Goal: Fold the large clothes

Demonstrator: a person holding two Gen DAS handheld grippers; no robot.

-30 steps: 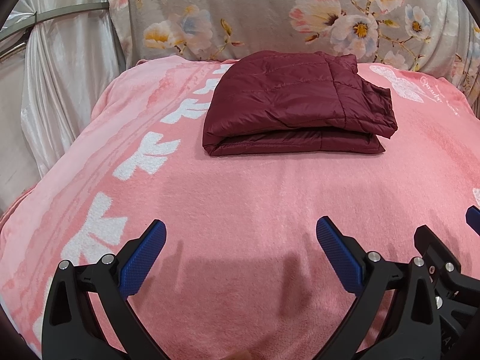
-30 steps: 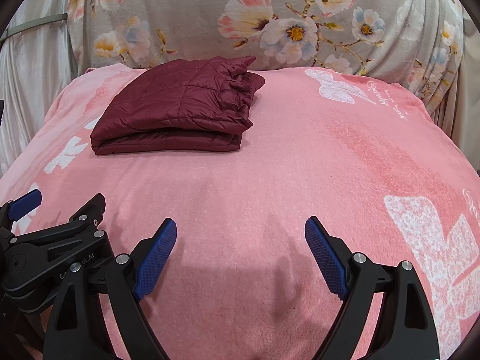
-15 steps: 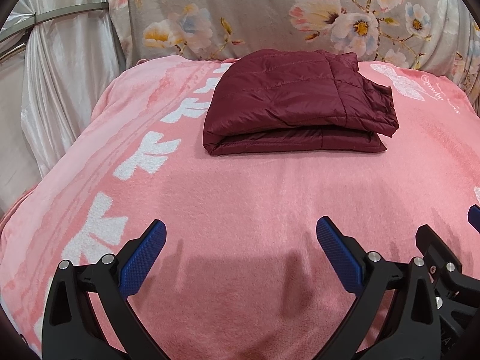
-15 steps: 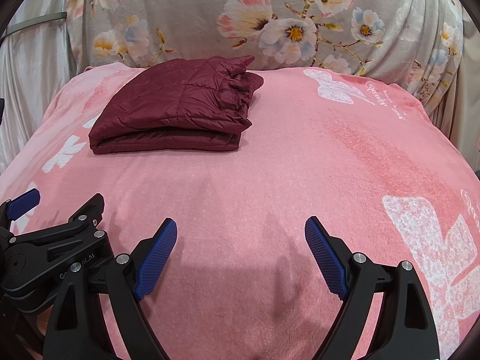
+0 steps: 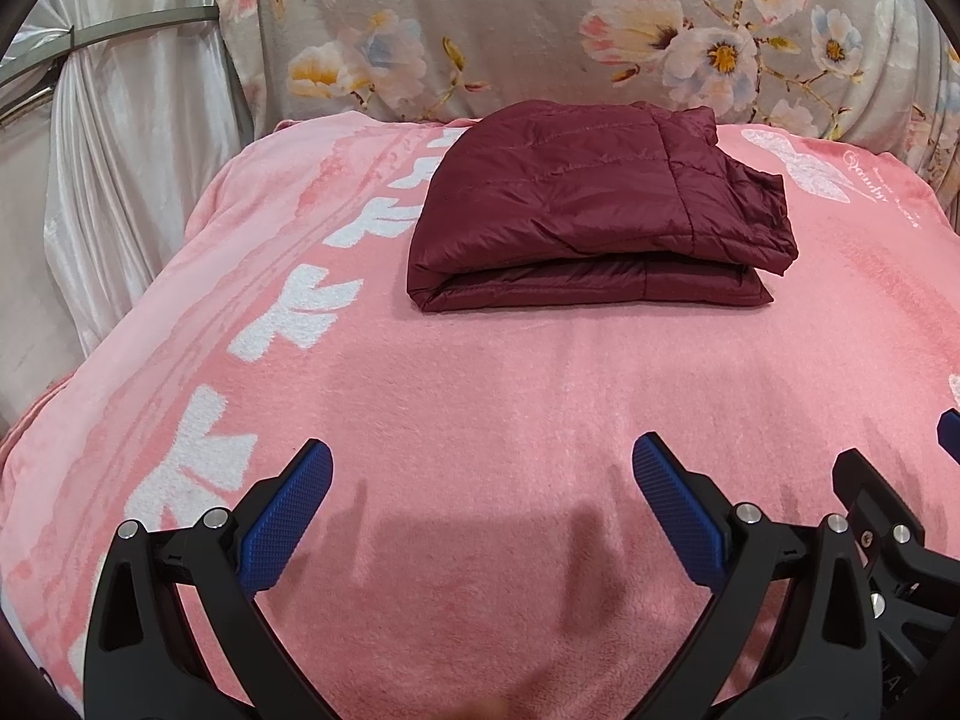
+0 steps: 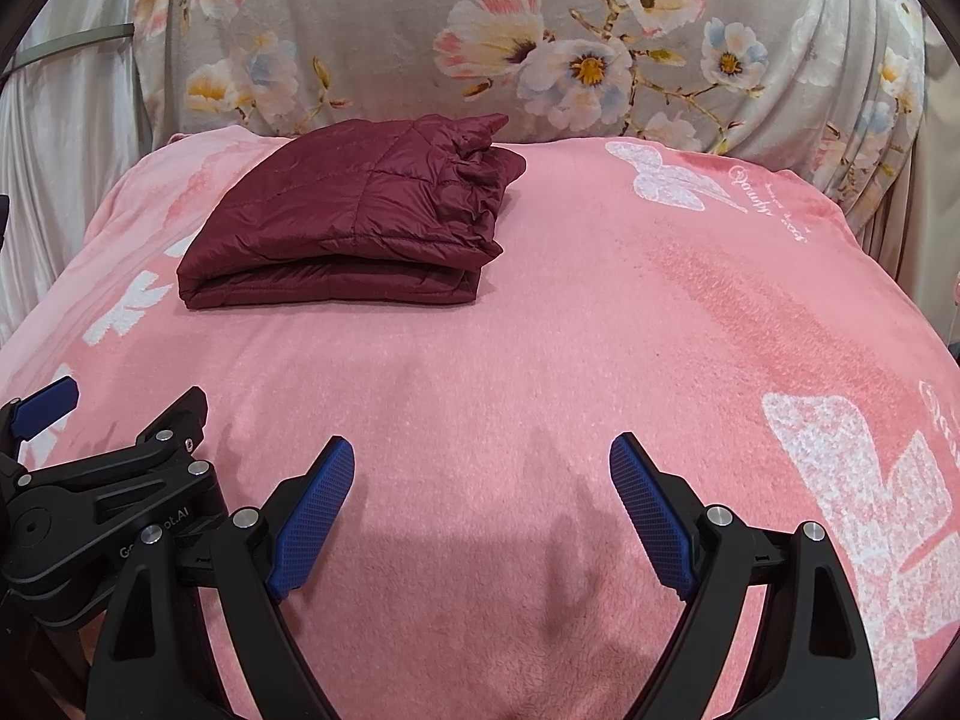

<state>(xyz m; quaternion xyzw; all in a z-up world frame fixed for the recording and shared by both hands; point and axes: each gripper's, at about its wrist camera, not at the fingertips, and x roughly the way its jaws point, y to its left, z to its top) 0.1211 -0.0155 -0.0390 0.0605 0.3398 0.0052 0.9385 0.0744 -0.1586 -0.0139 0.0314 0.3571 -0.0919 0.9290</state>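
A maroon quilted jacket (image 5: 594, 204) (image 6: 354, 222) lies folded into a compact stack at the far side of the pink blanket (image 5: 480, 396) (image 6: 600, 330). My left gripper (image 5: 480, 462) hovers open over the near part of the blanket, well short of the jacket, nothing between its blue pads. My right gripper (image 6: 480, 462) is open too, beside the left one and to the jacket's right, holding nothing. The edge of each gripper shows in the other's view.
A grey floral cloth (image 5: 540, 24) (image 6: 540, 48) rises behind the blanket. White satin drapery (image 5: 120, 138) hangs at the left. The blanket carries white butterfly prints (image 6: 870, 480) and falls away at its left and right edges.
Both views have shifted very slightly; the jacket sits a touch lower in the left view. Both grippers stay open and nothing else has moved.
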